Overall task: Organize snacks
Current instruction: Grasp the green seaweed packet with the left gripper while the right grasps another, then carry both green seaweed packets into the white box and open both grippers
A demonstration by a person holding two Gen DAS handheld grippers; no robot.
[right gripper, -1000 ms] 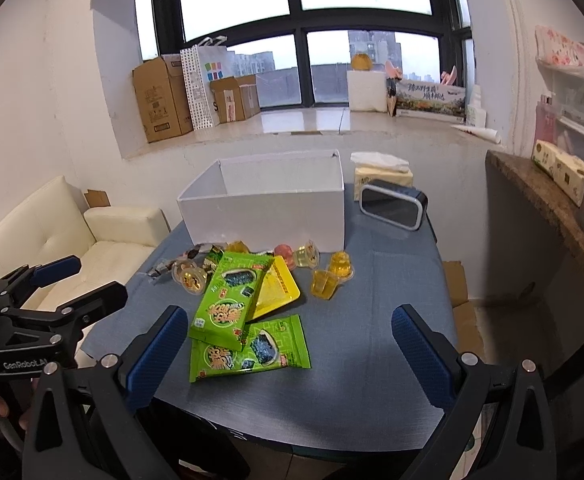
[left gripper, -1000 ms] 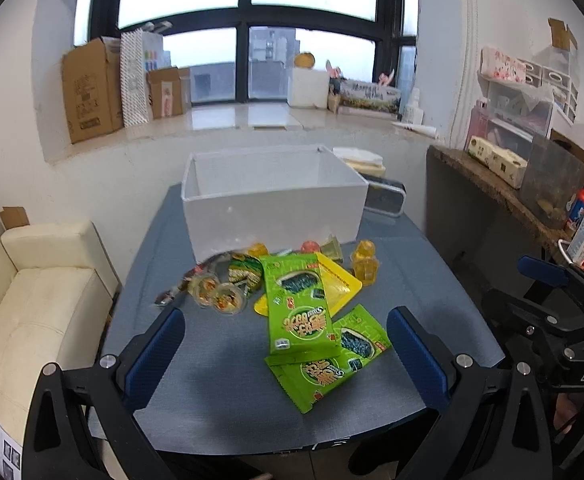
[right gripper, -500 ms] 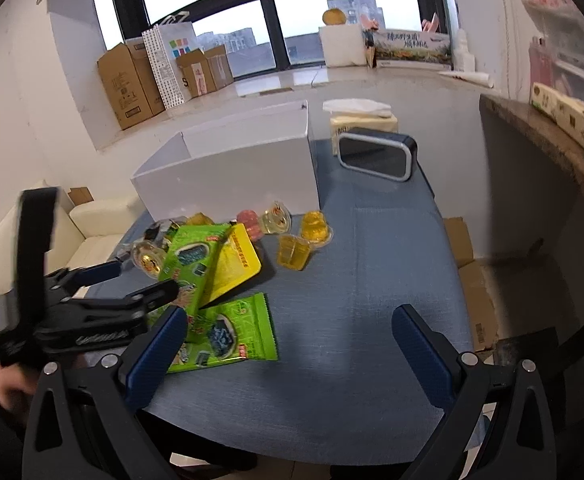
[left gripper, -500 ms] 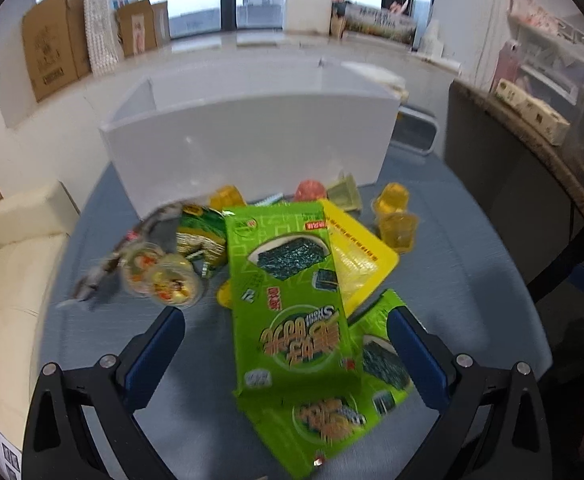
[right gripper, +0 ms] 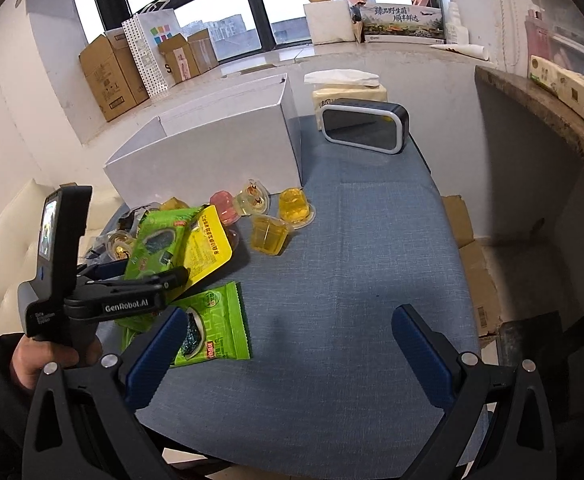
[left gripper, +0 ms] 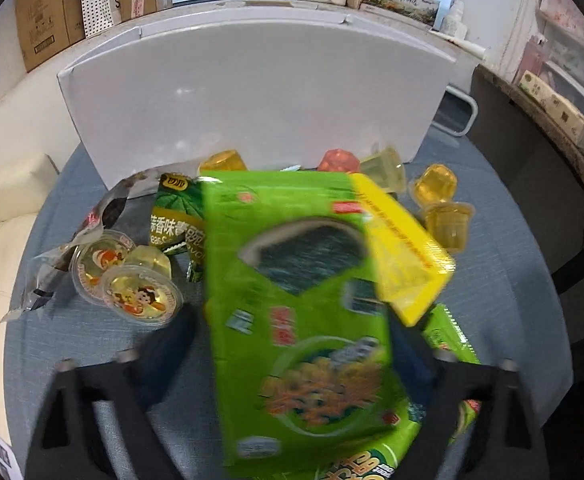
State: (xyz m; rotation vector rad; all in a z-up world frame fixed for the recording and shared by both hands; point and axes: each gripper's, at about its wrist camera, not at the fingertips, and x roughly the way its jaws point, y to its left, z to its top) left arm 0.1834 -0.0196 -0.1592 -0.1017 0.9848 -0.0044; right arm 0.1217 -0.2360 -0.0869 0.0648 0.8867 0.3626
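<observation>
A large green seaweed pack [left gripper: 300,320] lies on top of a yellow packet [left gripper: 404,248] on the blue table, in front of the white box [left gripper: 252,100]. My left gripper [left gripper: 292,340] is low over this pack with its jaws closing; the pack lies between the blurred fingers, and I see no pad pressing on it. The right wrist view shows the same gripper [right gripper: 144,272], held by a hand, over the green pack [right gripper: 152,248]. A second green pack [right gripper: 212,328] lies flat nearer me. My right gripper [right gripper: 288,340] hovers open above bare cloth.
Yellow and pink jelly cups [right gripper: 292,208] stand right of the packs. Lidded jelly cups [left gripper: 140,292] and a dark green packet [left gripper: 176,220] lie left. A black clock [right gripper: 364,124] and tissues [right gripper: 348,88] sit behind; a cream sofa [left gripper: 0,240] is at the left.
My left gripper has dropped forward onto the top green pack, and its jaws have narrowed around it. My right gripper has sunk closer to the table.
</observation>
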